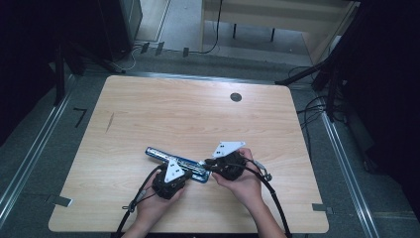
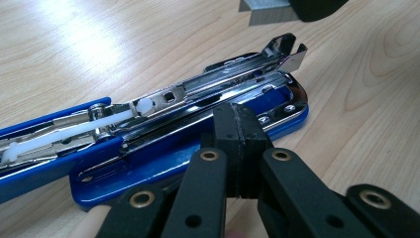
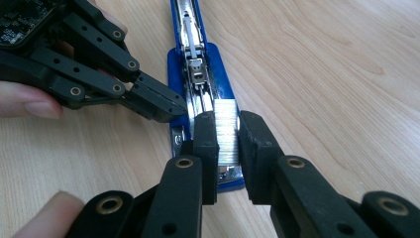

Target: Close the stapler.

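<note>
A blue stapler (image 1: 163, 155) lies swung open flat on the wooden table, its chrome staple channel (image 2: 208, 87) facing up. My left gripper (image 2: 241, 148) is shut, with nothing between its pads, and its tip rests against the side of the stapler's blue base (image 3: 174, 74). My right gripper (image 3: 227, 144) is shut on a short strip of silver staples (image 3: 227, 130) and holds it just over the near end of the channel. In the high view the left gripper (image 1: 190, 173) and the right gripper (image 1: 208, 163) meet at the stapler's right end.
The wooden table (image 1: 198, 114) has a round dark cable hole (image 1: 236, 97) near its far edge. Black cables (image 1: 275, 198) trail from both grippers toward the near edge. Dark frames and floor cables surround the table.
</note>
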